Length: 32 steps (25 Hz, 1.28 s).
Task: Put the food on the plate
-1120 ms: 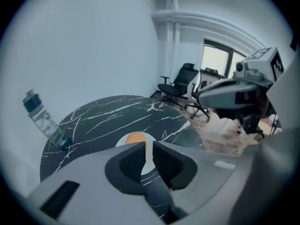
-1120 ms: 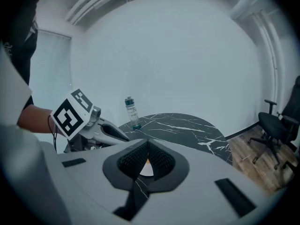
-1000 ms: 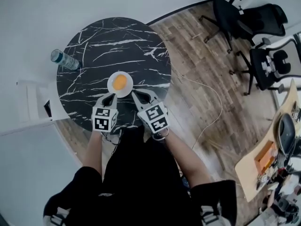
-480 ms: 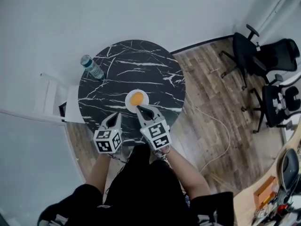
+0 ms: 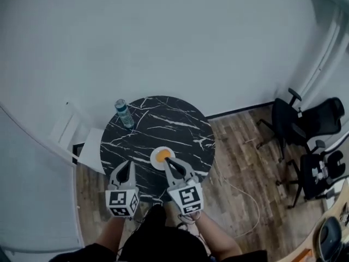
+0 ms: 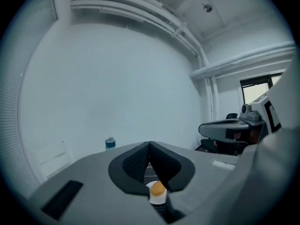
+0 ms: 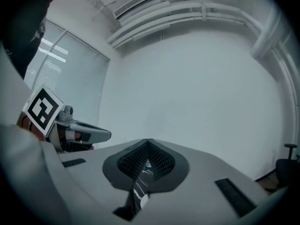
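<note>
From the head view, a round black marble-patterned table with white veins (image 5: 163,125) stands on a wooden plank floor (image 5: 240,162) against a plain white wall. A small round white plate (image 5: 155,159) sits at the table's near edge, and the rounded orange piece of food (image 5: 163,156) lies on it. A clear plastic bottle with a blue label (image 5: 124,113) stands upright at the table's far left edge, well apart from the plate. The left gripper (image 5: 127,163) is held over the near left part of the table, left of the plate and apart from it, its jaws pressed together. The right gripper (image 5: 167,160) points at the plate's near side with its tips just over the plate's edge beside the food, and its jaws are likewise together. Two black office chairs (image 5: 305,130) stand on the floor at the far right. In the left gripper view, the left gripper (image 6: 150,145) has its dark ribbed pads closed on each other with nothing between them; below them the food (image 6: 158,188) shows on the plate (image 6: 158,199), the bottle (image 6: 110,144) stands beyond on the left, and the right gripper's grey body (image 6: 225,126) reaches in from the right. In the right gripper view, the right gripper (image 7: 148,143) is closed and empty, with a sliver of the table (image 7: 140,184) showing beneath its pads.
</note>
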{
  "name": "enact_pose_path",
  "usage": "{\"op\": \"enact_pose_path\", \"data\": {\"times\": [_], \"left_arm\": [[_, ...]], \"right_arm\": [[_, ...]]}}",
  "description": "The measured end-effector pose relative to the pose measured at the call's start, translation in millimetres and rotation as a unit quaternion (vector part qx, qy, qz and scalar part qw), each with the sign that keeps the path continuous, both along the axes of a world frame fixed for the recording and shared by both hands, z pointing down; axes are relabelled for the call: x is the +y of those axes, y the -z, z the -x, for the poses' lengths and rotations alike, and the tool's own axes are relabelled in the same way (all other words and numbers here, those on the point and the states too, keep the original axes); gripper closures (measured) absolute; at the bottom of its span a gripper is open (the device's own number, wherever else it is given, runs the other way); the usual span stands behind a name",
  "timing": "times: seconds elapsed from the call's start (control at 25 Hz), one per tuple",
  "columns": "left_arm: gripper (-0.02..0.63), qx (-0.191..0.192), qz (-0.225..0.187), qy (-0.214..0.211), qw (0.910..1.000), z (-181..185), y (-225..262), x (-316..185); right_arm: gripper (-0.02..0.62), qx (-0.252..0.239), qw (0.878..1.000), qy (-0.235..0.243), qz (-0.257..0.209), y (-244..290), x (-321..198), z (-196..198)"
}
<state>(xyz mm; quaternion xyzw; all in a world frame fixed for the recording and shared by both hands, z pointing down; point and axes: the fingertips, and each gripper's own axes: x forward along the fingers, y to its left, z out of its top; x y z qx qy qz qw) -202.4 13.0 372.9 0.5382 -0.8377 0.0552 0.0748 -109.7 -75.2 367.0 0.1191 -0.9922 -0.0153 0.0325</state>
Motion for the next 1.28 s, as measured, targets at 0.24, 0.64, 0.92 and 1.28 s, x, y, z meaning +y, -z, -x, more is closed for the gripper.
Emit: {"op": "enact_pose_path", "data": {"times": [0.24, 0.64, 0.92, 1.28], "left_arm": [[0.606, 0.007, -0.048, 0.028, 0.9984, -27, 21, 23], [0.606, -0.002, -0.060, -0.022, 0.9980, -87, 37, 1], [0.606, -0.018, -0.063, -0.038, 0.9971, -94, 47, -19], [0.606, -0.025, -0.047, -0.040, 0.9978, -93, 43, -27]], "right_arm": [[0.598, -0.025, 0.999, 0.005, -0.020, 33, 9, -42], [0.598, -0.037, 0.999, -0.014, -0.035, 51, 3, -89], [0.598, -0.046, 0.997, -0.052, -0.043, 62, -23, -111], [0.598, -0.043, 0.996, -0.046, -0.056, 64, -30, -112]]}}
